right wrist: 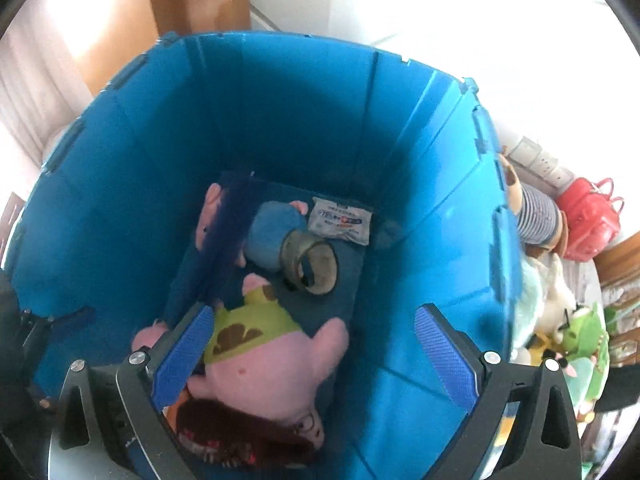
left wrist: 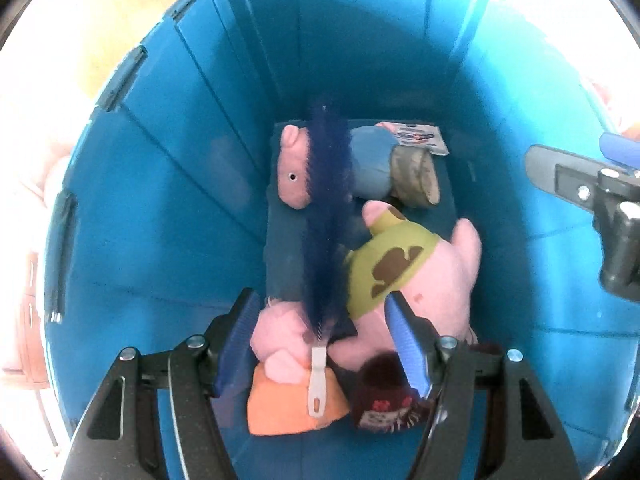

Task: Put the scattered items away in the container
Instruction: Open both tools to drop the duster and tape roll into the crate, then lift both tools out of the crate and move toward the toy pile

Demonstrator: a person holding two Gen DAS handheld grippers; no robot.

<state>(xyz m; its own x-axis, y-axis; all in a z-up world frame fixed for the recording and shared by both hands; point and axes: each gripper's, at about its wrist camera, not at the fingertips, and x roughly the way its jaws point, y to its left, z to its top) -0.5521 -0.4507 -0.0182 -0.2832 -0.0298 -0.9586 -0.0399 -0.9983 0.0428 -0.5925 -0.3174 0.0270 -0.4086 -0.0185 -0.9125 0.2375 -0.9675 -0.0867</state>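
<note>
Left wrist view: left gripper (left wrist: 326,344) fingers open over the blue bin (left wrist: 192,184), nothing pinched. Right gripper (right wrist: 326,360) wide open too. Pink plush (right wrist: 272,368) and blue brush (left wrist: 326,216) sit on the bin's floor.

Your container (right wrist: 132,184) is smooth moulded plastic, blue, with a slight sheen on its ribbed walls. The pig toys (left wrist: 436,276) inside it are soft matt plush with cloth clothing. You will find the brush (left wrist: 324,208) has fine dark blue bristles, fuzzy in look, on a smooth white plastic handle. The wipes packet (right wrist: 342,220) is glossy printed film. Your fingers (right wrist: 446,356) carry ridged blue pads, rubbery and matt, on black matt plastic arms with bright metal screw heads.
</note>
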